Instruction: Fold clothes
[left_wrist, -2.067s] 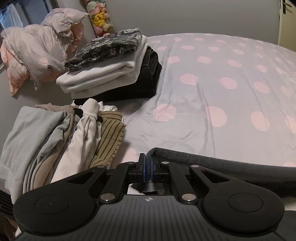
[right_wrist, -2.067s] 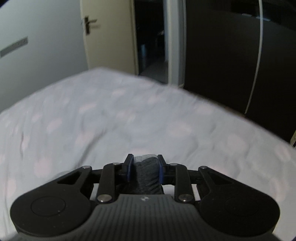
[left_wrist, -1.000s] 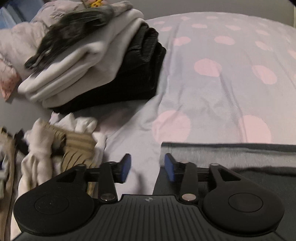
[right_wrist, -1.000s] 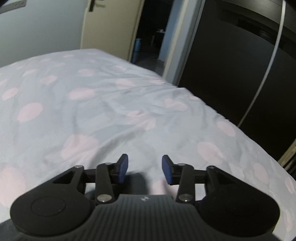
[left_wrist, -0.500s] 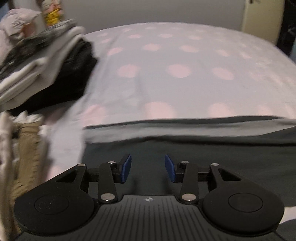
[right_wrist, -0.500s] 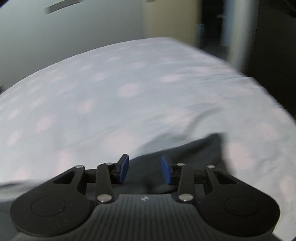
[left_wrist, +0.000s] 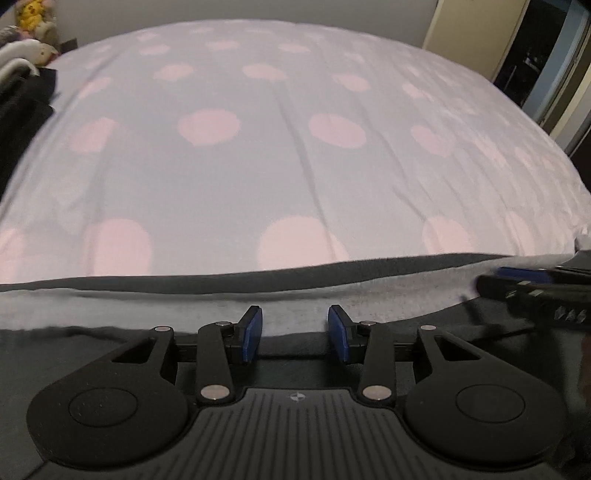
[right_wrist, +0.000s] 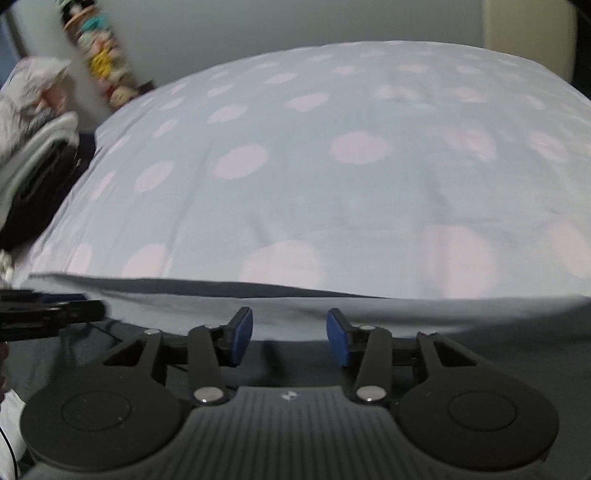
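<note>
A dark grey garment (left_wrist: 110, 343) lies flat along the near side of the bed, its far edge folded over so the paler inner side (left_wrist: 295, 295) shows as a band. My left gripper (left_wrist: 295, 334) hovers open just over that band, nothing between its blue pads. My right gripper (right_wrist: 290, 336) hangs over the same garment (right_wrist: 369, 314); its jaws are opening and hold nothing. Each gripper shows in the other's view: the right gripper (left_wrist: 535, 291) at the right edge, the left gripper (right_wrist: 48, 314) at the left edge.
The bed's pale sheet with pink dots (left_wrist: 277, 166) stretches beyond the garment. A stack of folded clothes (right_wrist: 37, 173) sits at the bed's left side, with plush toys (right_wrist: 103, 55) on the wall behind. A door frame (left_wrist: 480, 37) stands at the far right.
Both grippers, earlier shut on the garment's corners, have let go and stand open. Both have swung inward over the laid-out garment, and each now appears in the other's view.
</note>
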